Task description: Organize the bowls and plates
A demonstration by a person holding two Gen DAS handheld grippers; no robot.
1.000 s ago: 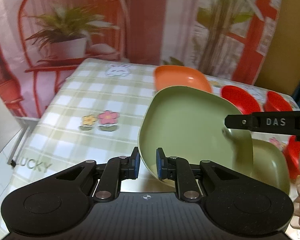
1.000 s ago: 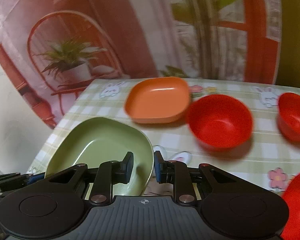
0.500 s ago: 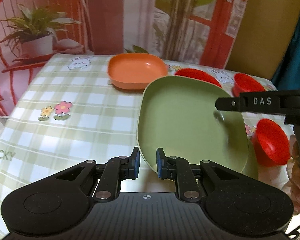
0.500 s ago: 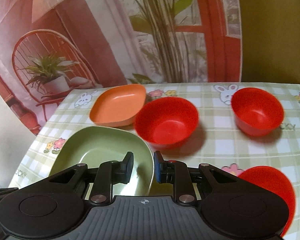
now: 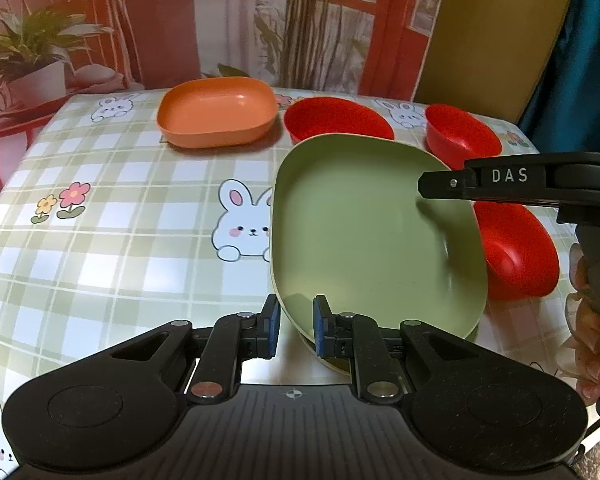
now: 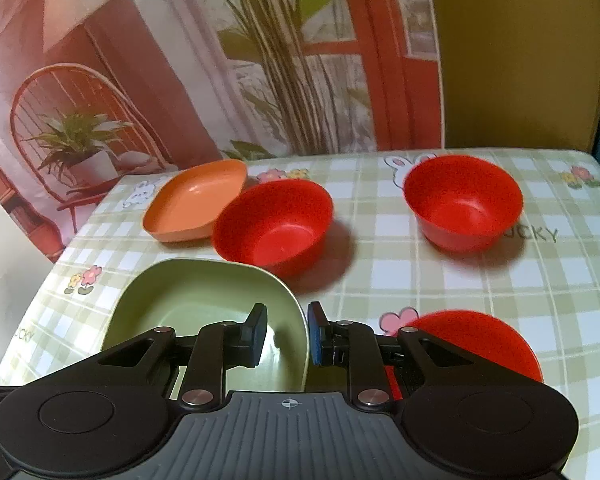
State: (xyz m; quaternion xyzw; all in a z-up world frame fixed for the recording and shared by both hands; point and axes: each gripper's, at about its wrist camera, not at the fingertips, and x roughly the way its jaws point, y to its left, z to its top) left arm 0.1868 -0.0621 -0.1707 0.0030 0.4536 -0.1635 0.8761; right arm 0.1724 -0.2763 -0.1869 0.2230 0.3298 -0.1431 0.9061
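Note:
A green plate (image 5: 364, 232) is held tilted above the table. My left gripper (image 5: 296, 330) is shut on its near rim. My right gripper (image 6: 287, 334) is shut on the plate's right rim (image 6: 300, 320), and its finger (image 5: 452, 184) shows over the plate's right side in the left wrist view. An orange plate (image 5: 218, 117) lies at the far left of the table. Three red bowls stand around: one behind the green plate (image 6: 274, 226), one at the far right (image 6: 462, 200), one near right (image 6: 480, 340).
The table carries a green checked cloth (image 5: 120, 216) with rabbits and flowers. A printed backdrop of a chair and plants hangs behind the far edge. A hand (image 5: 592, 320) holds the right gripper's handle at the right edge of the left wrist view.
Both grippers have carried the green plate to the right and further over the table. A second green plate seen beneath it a second ago is out of view.

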